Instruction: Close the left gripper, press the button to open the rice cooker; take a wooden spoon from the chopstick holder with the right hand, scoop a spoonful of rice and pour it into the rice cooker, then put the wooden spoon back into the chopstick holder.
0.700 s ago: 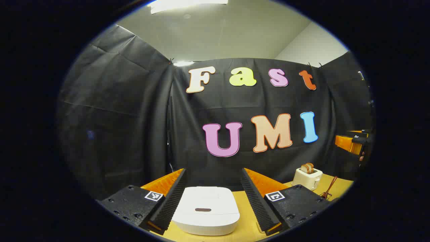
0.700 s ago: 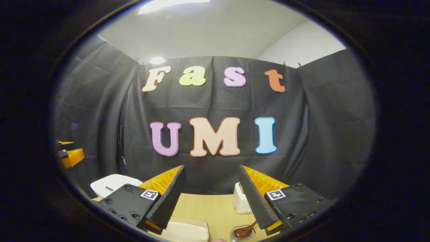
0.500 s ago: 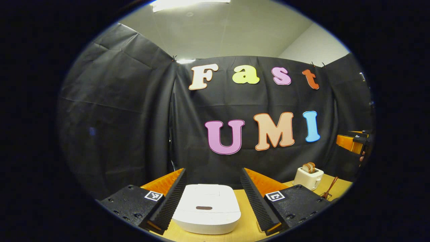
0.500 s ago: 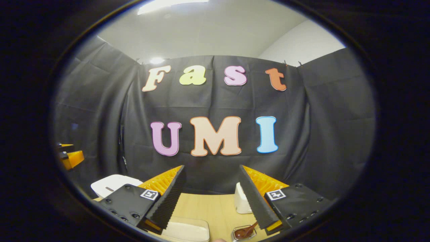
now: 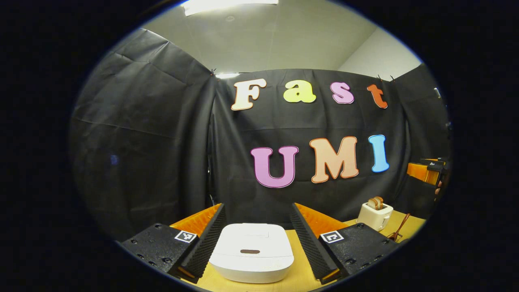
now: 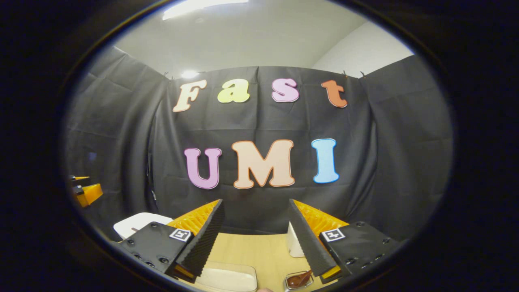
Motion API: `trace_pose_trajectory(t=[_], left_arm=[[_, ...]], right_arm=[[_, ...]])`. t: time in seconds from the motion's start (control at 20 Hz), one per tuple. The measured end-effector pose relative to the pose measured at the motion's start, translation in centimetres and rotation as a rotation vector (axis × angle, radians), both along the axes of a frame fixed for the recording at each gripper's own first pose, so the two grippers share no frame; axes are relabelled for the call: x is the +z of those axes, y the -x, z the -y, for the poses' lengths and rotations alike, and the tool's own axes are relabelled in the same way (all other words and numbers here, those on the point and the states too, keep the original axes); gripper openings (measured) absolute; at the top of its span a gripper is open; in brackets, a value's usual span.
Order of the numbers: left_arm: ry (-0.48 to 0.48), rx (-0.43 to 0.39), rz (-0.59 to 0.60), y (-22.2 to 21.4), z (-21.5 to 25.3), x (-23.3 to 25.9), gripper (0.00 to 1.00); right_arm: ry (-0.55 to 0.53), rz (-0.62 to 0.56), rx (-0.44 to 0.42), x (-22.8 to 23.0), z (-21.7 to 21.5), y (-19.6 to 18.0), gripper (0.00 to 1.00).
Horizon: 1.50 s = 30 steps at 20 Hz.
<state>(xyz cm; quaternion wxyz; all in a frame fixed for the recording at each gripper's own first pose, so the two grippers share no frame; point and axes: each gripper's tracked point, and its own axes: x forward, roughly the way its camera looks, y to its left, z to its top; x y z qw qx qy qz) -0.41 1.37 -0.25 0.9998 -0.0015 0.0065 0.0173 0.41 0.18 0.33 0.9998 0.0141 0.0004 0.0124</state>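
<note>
White rice cooker [image 5: 251, 252], lid down, sits framed between the spread fingers of the left gripper [image 5: 257, 240], likely lined up for the button press; right gripper [image 6: 256, 239] gapes empty above the rice tub [image 6: 227, 280].

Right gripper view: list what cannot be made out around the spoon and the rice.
- Wooden spoon: right gripper view, handle hidden behind the right hand-held gripper's finger; bowl end cut off at the bottom edge.
- Chopstick holder: mostly cut off at the bottom edge; shape unclear.
- Rice container: front cut off; contents too pale to tell.
- Rice cooker: largely hidden behind the gripper's left finger.
</note>
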Motion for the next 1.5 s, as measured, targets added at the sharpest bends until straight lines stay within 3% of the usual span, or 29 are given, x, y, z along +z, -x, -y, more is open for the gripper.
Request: trace_pose_trajectory(t=[0.3, 0.45, 0.7, 0.75, 0.9, 1.5], left_arm=[[0.001, -0.011, -0.006, 0.3, 0.0, 0.0, 0.94], [-0.012, -0.007, -0.001, 0.3, -0.3, 0.2, 0.74], [-0.021, -0.023, -0.021, 0.0, -0.4, -0.6, 0.25], [-0.015, -0.022, -0.027, -0.2, -0.6, -0.9, 0.25], [0.018, -0.022, -0.047, -0.9, -0.9, -1.7, 0.00], [0.081, -0.108, -0.208, -5.5, -2.3, -9.8, 0.00]], right_arm=[[0.004, 0.003, -0.003, 0.1, 0.3, 0.5, 0.96], [0.009, 0.010, -0.007, 0.4, 0.5, 0.7, 0.97], [0.004, 0.011, -0.026, 0.3, 1.2, 0.9, 0.98], [0.004, 0.011, -0.030, 0.3, 1.3, 1.0, 0.98], [0.009, 0.013, -0.049, 0.3, 1.7, 1.3, 0.98], [0.045, 0.003, -0.129, 0.4, 3.6, 2.1, 1.00]])
